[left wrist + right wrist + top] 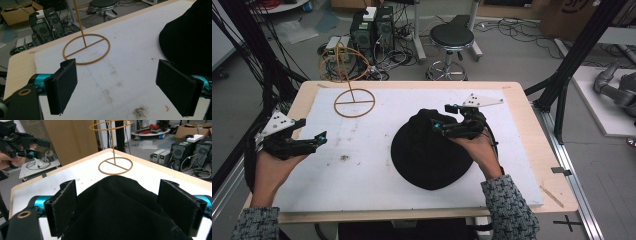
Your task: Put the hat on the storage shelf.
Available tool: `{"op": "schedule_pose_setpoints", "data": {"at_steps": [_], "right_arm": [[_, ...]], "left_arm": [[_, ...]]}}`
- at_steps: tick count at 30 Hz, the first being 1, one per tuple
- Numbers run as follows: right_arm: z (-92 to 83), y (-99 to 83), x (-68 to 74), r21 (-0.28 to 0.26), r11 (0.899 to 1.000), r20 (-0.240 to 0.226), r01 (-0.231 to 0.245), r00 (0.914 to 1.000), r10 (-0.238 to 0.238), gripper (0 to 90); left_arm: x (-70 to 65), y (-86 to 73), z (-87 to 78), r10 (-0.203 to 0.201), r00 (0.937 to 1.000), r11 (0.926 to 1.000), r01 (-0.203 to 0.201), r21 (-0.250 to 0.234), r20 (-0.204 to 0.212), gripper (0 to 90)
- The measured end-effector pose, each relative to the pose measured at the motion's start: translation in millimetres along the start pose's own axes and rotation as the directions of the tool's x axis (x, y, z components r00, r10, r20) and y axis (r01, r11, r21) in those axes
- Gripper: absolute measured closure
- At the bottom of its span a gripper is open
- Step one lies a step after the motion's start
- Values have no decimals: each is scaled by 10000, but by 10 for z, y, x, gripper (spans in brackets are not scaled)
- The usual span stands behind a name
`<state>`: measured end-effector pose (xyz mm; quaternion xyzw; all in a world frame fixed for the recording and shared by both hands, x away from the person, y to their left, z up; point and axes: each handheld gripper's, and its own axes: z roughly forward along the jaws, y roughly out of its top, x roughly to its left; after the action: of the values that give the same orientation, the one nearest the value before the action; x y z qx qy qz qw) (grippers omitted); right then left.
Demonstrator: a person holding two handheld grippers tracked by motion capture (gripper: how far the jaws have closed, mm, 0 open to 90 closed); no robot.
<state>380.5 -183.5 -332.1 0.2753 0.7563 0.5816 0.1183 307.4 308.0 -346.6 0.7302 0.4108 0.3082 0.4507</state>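
At the left edge of the white foam-covered wooden table [362, 170], the left gripper [314, 139] is held low over the white sheet, its jaws spread wide with nothing between them; in the left gripper view its black pads [63, 85] frame bare, lightly stained foam. Farther back and slightly right stands the thin tan wire hat stand [354, 102], a flat ring base with a cross-bar and an upright rod carrying a ring cage on top; nothing hangs on it. Right of centre lies the black fabric cap [429, 150], flat on the sheet and well apart from the stand. The right gripper [443, 119] sits over the cap's far right part, jaws wide, with a raised fold of the cloth between the pads [65, 206]; whether either pad presses on it cannot be told.
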Motion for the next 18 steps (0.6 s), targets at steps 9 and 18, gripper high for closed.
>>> {"op": "schedule_pose_setpoints", "data": {"at_steps": [9, 18], "right_arm": [[157, -35, -30, 462, 9989, 176, 47, 9998, -55, 213], [192, -40, -26, 538, 9983, 176, 241, 9995, -251, 339]], "left_arm": [[-10, 17, 38, -6, 10000, 10000, 6, -38, 96, 178], [-26, 28, 55, 14, 9999, 10000, -14, -29, 121, 178]]}}
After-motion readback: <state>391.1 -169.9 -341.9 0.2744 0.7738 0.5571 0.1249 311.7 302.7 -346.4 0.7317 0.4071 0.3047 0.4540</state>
